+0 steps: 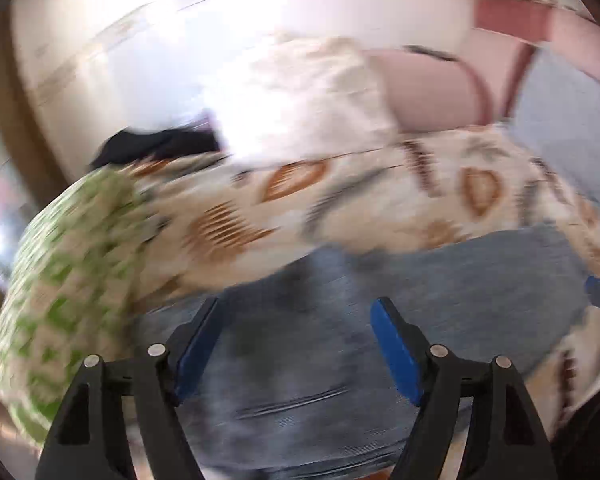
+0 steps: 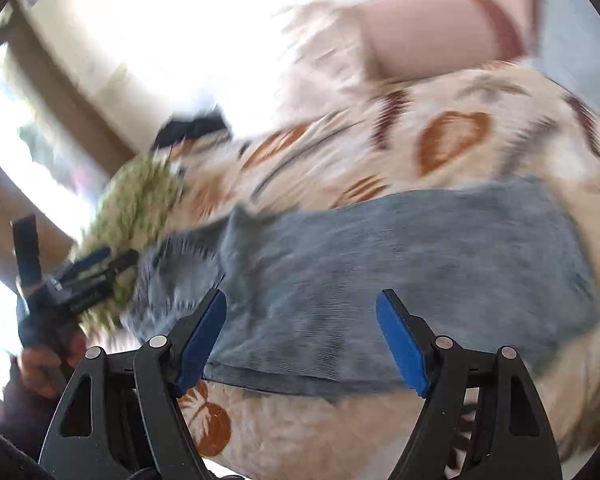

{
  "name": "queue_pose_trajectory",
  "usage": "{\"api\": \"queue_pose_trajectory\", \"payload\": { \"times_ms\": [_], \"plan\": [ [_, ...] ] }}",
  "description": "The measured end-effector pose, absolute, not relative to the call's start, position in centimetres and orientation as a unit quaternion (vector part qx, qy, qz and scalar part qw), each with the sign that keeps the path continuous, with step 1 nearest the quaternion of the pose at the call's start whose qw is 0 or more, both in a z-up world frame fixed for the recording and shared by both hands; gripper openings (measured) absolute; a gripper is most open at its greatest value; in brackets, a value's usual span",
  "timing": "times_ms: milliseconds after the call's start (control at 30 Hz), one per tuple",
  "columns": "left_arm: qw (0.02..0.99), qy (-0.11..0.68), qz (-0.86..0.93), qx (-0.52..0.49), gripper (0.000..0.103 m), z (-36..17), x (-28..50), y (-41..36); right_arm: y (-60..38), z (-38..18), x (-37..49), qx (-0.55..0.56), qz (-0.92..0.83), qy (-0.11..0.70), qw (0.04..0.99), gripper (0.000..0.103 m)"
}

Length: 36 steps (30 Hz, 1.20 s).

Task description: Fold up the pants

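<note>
A: Where are the pants (image 2: 400,280) lying?

B: They are lying flat on the bedspread (image 2: 480,128), folded into a broad grey-blue slab. In the right wrist view the slab is stretching across the frame ahead of the right gripper (image 2: 300,344); its near edge is running under and between the two blue pads (image 2: 400,348).

A: State of that gripper?

B: Its jaws are standing spread wide, pinching nothing. Whether the pads are touching the cloth cannot be told; the frame is blurred.

A: And the left gripper (image 1: 296,348)?

B: Also spread wide and gripping nothing. In the left wrist view the pants (image 1: 420,292) are filling the space ahead of and below its fingers.

A: Relative position of the two tools?

B: In the right wrist view the left gripper (image 2: 96,268) is showing at the far left end of the pants, held in the person's hand (image 2: 44,364).

A: Surroundings?

B: A green-patterned pillow (image 1: 68,280) is sitting just beside the left end of the pants. A pink pillow (image 1: 428,88) and a dark item (image 1: 160,144) are lying farther back on the bed.
</note>
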<state>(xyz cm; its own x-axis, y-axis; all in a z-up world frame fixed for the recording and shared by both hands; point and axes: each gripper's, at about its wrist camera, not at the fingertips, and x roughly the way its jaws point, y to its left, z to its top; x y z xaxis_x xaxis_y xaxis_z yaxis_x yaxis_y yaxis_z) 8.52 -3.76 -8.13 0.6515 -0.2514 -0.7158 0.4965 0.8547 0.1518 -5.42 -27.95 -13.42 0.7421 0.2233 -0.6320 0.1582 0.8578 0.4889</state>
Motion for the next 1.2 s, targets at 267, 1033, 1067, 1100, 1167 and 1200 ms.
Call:
{"api": "queue_pose_trajectory", "payload": {
  "times_ms": [267,1033,1067,1100,1167,1200],
  "plan": [
    [0.860,0.379,-0.293,0.176,0.079,-7.1,6.7,-15.0,-37.0,-15.2,-12.8,0.401,-0.048,0.286,0.869,0.081],
    [0.823,0.385,-0.329,0.256,0.079,-9.5,6.8,-30.1,-44.0,-19.4,-18.1,0.502,-0.092,0.215,0.833,0.081],
    [0.823,0.386,-0.329,0.257,0.079,-9.6,6.8,-30.4,-44.0,-19.4,-18.0,0.500,-0.090,0.217,0.834,0.081],
    [0.822,0.386,-0.329,0.259,0.079,-9.8,6.7,-30.7,-44.0,-19.4,-18.0,0.499,-0.089,0.217,0.834,0.081],
    [0.820,0.387,-0.329,0.263,0.079,-10.0,6.6,-31.1,-44.0,-19.4,-17.9,0.498,-0.085,0.216,0.835,0.081],
    [0.820,0.386,-0.329,0.265,0.079,-10.1,6.5,-31.4,-44.0,-19.4,-18.0,0.499,-0.082,0.215,0.835,0.081]
  ]
}}
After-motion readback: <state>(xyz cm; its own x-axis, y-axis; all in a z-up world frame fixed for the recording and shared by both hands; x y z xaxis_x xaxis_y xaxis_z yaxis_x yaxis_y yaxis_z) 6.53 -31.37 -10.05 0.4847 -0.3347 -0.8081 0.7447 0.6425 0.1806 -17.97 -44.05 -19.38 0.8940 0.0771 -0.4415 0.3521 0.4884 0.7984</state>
